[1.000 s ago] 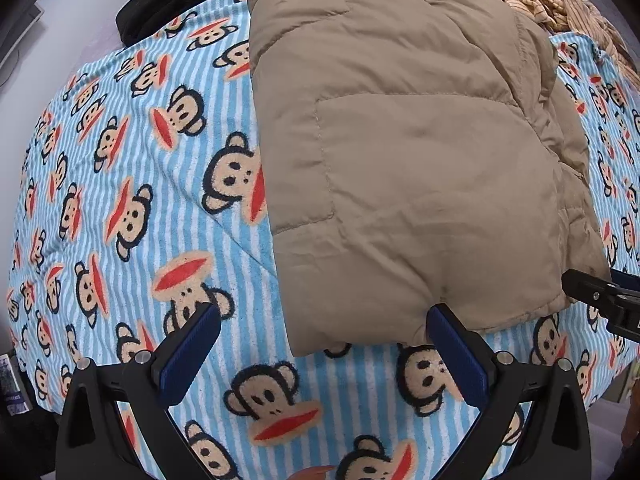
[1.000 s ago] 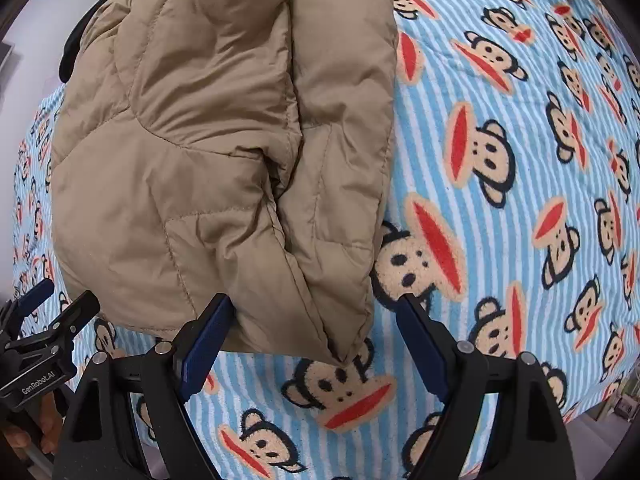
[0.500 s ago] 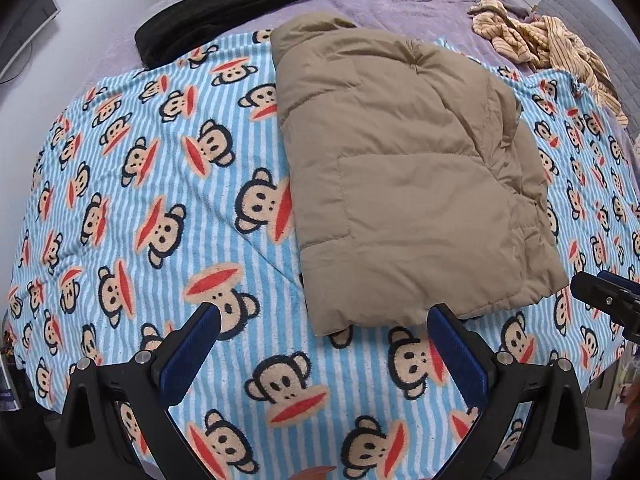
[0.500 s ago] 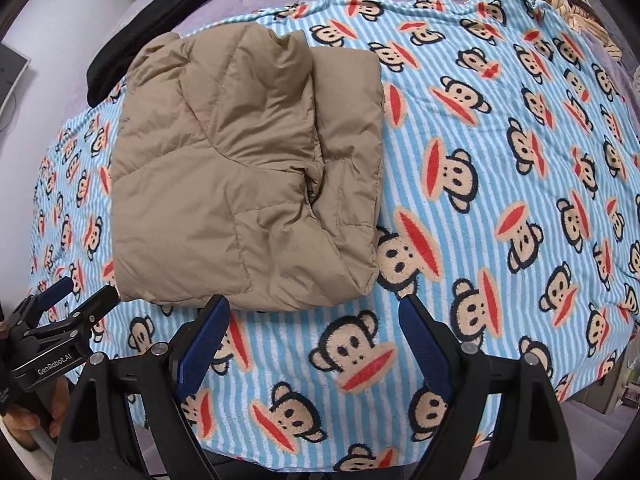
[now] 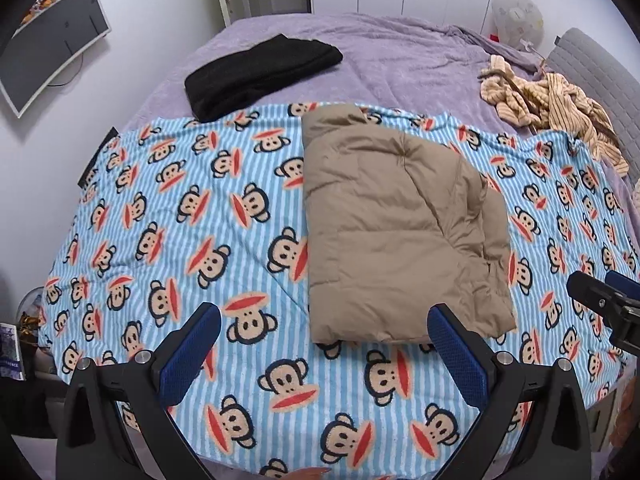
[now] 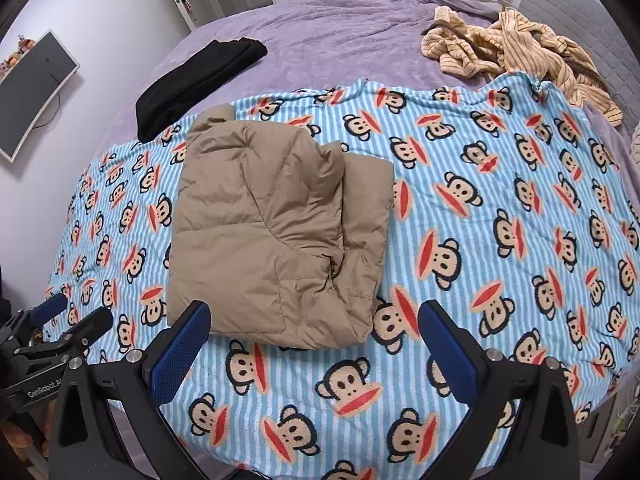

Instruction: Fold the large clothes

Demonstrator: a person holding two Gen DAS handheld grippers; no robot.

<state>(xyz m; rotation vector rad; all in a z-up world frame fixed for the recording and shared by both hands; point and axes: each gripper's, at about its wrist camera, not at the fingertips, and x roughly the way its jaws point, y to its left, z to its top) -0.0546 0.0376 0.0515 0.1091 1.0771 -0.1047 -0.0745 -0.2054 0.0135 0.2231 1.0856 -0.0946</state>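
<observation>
Jaws wide; folded jacket [image 5: 396, 236] underside hidden

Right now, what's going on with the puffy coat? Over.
Left gripper and right gripper open, holding nothing. Tan jacket lies folded on the monkey blanket. Nothing on top of it.

Purple bed [image 5: 400, 52] under monkey-print blanket [image 5: 200, 216], black garment [image 5: 260, 72], striped heap [image 5: 552, 108].
</observation>
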